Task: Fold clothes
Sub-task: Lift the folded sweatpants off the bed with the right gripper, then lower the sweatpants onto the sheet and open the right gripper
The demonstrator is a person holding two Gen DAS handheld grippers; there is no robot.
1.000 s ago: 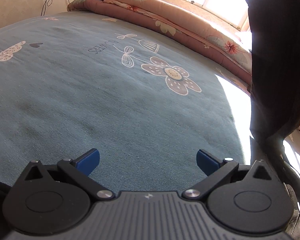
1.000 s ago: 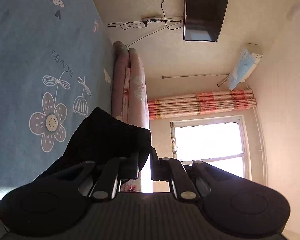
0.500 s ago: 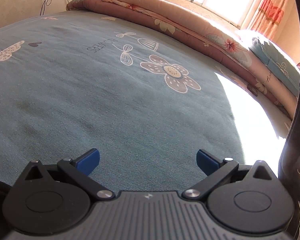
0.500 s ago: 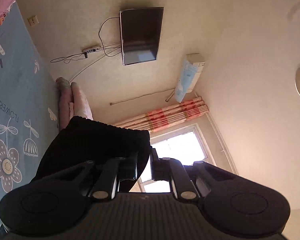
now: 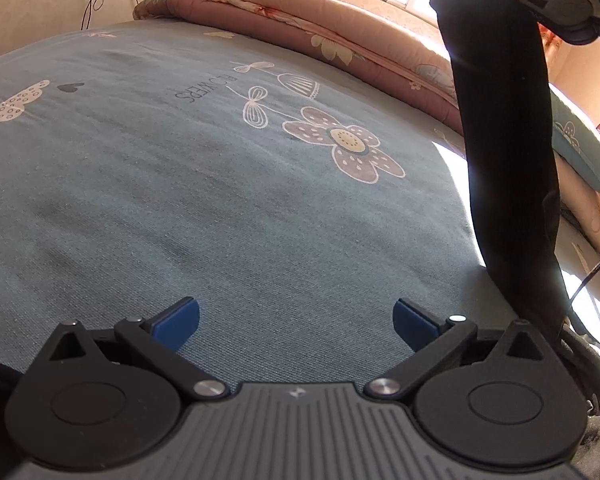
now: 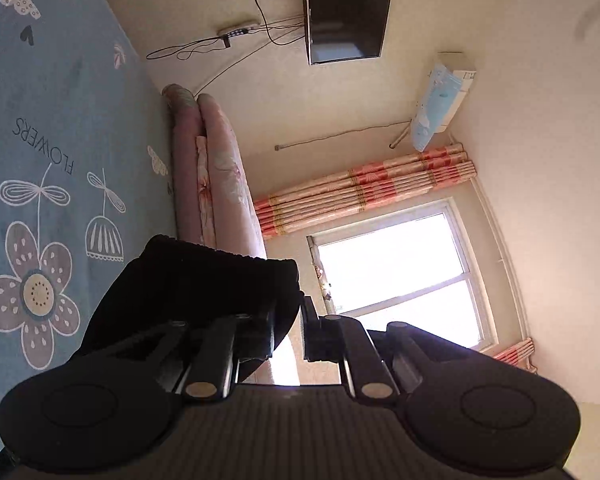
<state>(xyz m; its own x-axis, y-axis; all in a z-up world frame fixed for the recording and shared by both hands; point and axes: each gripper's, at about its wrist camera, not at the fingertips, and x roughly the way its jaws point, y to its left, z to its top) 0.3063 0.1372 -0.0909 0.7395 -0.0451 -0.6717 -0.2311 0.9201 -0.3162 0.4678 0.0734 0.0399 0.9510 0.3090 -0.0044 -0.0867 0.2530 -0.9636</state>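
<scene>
Above the woven blue bedsheet point(image 5: 220, 200), right gripper point(image 6: 288, 320) pinches limp black garment point(image 5: 504, 140).

Sunlit bedroom (blue bedsheet point(image 5: 180, 208), window point(image 6: 400, 264))

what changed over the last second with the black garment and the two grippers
The right gripper tipped up toward the ceiling, then swung back to face the bed, keeping the black garment clamped and hanging. The left gripper stayed open and empty, low over the blue sheet.
</scene>
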